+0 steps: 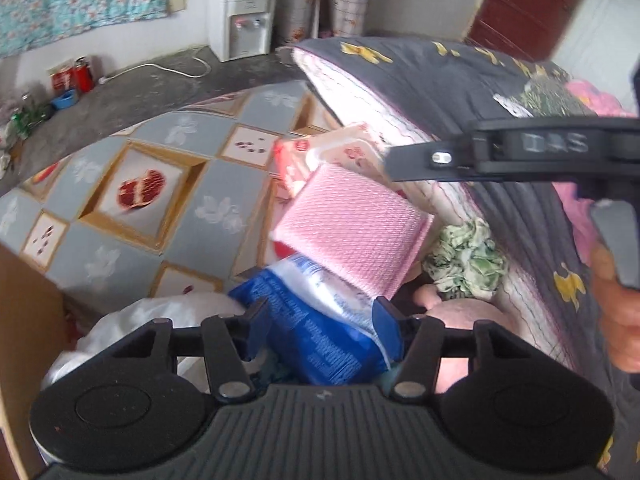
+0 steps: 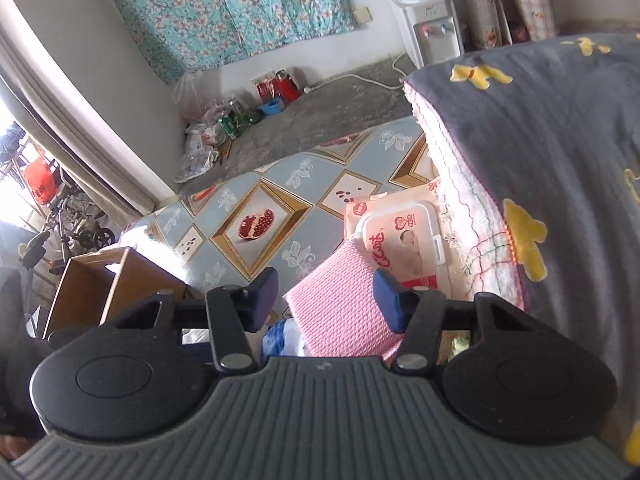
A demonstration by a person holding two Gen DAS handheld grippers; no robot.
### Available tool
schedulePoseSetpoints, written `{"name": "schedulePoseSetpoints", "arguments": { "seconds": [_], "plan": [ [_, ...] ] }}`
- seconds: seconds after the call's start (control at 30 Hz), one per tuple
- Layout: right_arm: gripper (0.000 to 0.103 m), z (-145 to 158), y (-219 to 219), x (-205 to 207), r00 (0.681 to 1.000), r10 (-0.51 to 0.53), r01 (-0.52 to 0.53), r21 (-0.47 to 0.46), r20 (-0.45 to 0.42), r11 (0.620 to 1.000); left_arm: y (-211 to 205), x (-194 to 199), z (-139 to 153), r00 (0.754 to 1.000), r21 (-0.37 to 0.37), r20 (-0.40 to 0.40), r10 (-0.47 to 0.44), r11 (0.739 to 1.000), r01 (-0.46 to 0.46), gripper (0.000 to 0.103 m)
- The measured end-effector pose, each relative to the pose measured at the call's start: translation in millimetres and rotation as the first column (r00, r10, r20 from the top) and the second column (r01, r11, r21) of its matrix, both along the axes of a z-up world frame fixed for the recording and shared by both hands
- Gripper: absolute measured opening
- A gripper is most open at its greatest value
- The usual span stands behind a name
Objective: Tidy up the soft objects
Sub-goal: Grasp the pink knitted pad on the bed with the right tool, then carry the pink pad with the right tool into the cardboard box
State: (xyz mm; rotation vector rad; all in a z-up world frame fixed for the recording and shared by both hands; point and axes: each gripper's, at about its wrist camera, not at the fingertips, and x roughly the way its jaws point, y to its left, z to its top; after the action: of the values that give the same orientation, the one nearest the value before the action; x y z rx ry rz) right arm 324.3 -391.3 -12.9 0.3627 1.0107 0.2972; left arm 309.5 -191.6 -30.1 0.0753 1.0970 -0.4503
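Over at the far left, in my right-hand view, a cardboard box [image 2: 92,292] stood open beside the pomegranate-print sheet [image 2: 256,224]. Across that sheet the soft things were piled against the folded grey quilt [image 2: 560,140] with its yellow figures.

From my left-hand view, a white plastic bag [image 1: 120,320] lay at the lower left. Just to its right, my left claw [image 1: 320,320] pointed steeply down and pinched the blue-and-white packet [image 1: 320,336], with a blue pad [image 1: 256,320] against one side and the other pad against the opposite side. Overlapping the packet's far end was the pink textured pack [image 1: 356,232], tilted, and beyond that the wipes pack [image 1: 332,152] with its white lid leaned on the quilt's edge. To the right of the pink pack a crumpled green cloth [image 1: 464,256] sat tucked against the quilt.

My right claw [image 2: 324,300] was spread about halfway around the pink pack. Its right pad touched the pack, while a sliver of sheet showed between the pack and the left pad, so it was not gripping. At the far right my right hand [image 1: 616,312] wrapped the handle.
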Motion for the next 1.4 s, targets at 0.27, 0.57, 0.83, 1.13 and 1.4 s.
{"name": "schedulePoseSetpoints", "arguments": {
  "seconds": [0.27, 0.57, 0.83, 1.13, 1.4],
  "plan": [
    [0.05, -48.2, -0.6, 32.5, 0.998, 0.006, -0.006, -0.005, -0.065, 1.0, -17.2, 28.1, -31.8, 0.996, -0.009, -0.085, 0.01, 1.0, -0.01, 0.049],
    [0.048, -63.3, -0.6, 32.7, 0.995, 0.014, -0.015, -0.012, -0.095, 1.0, -13.7, 45.3, -44.2, 0.989, -0.048, -0.139, 0.043, 0.998, -0.05, 0.054],
    [0.031, -50.1, -2.1, 20.2, 0.995, 0.013, -0.009, 0.044, -0.102, 0.999, -13.9, 43.7, -33.1, 0.986, -0.152, -0.159, 0.046, 0.986, -0.071, 0.054],
    [0.029, -12.8, -4.6, -11.3, 0.999, -0.002, 0.004, 0.045, -0.054, 0.999, -18.3, 18.8, -7.3, 0.995, -0.172, -0.098, 0.032, 0.984, -0.048, 0.054],
    [0.029, 41.0, 6.7, -50.0, 1.0, -0.003, 0.001, 0.093, 0.023, 0.996, 4.0, -21.8, 42.2, 1.0, -0.204, -0.006, 0.026, 0.979, -0.027, 0.054]
  ]
}}
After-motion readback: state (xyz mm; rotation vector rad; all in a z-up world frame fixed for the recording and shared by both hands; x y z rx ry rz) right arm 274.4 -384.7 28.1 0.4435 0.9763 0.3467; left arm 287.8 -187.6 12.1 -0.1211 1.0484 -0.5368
